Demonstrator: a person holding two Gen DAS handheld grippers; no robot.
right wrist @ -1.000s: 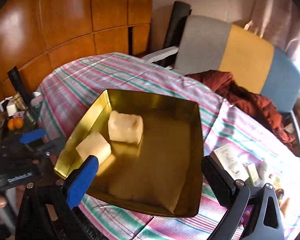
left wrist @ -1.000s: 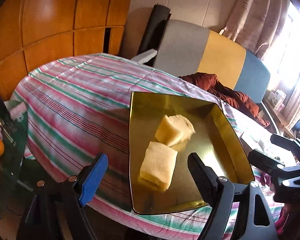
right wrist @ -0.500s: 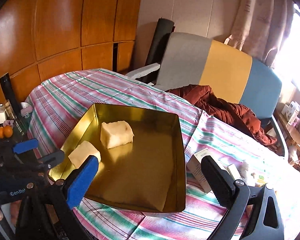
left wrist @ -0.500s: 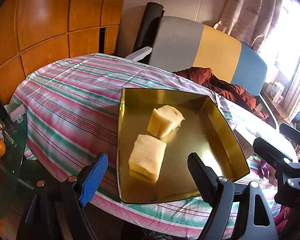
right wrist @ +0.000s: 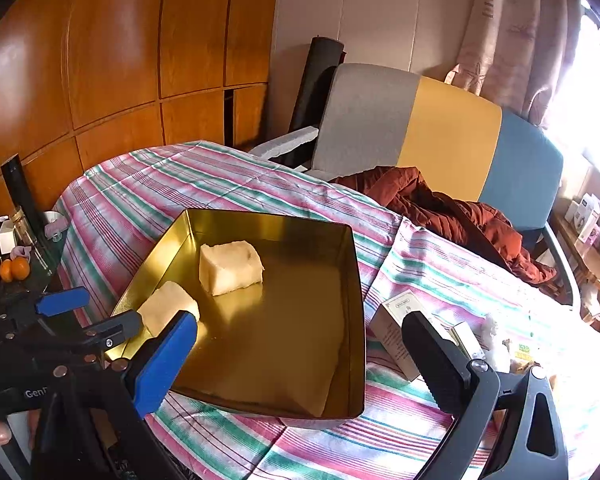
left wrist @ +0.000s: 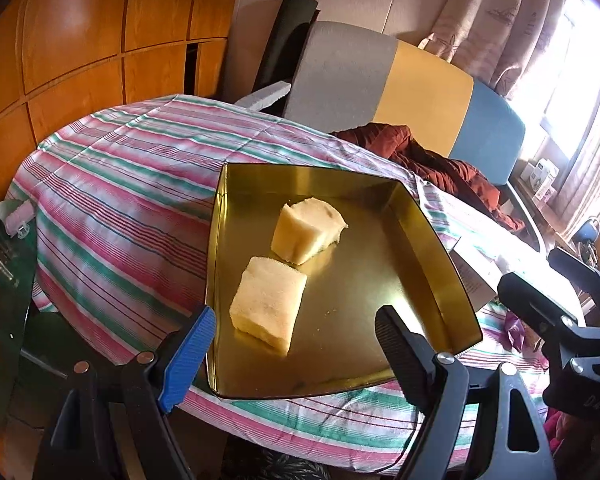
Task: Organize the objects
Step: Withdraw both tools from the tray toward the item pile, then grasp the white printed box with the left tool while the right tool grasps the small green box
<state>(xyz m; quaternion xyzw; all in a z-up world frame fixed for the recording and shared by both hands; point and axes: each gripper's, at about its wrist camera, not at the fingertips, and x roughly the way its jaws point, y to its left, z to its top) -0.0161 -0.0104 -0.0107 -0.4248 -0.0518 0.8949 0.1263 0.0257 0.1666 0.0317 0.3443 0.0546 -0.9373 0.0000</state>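
Gold tray (left wrist: 428,240) holding two sponges (left wrist: 266,308) — cartons (right wrist: 396,332) only in right view

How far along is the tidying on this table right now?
Done: two yellow sponges lie in the gold tin. In hand: nothing; left gripper and right gripper are both open. Left: small boxes beside the tin on the striped cloth.

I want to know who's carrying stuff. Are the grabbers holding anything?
No. The left gripper and right gripper are both open and empty. Both sponges lie in the tray.
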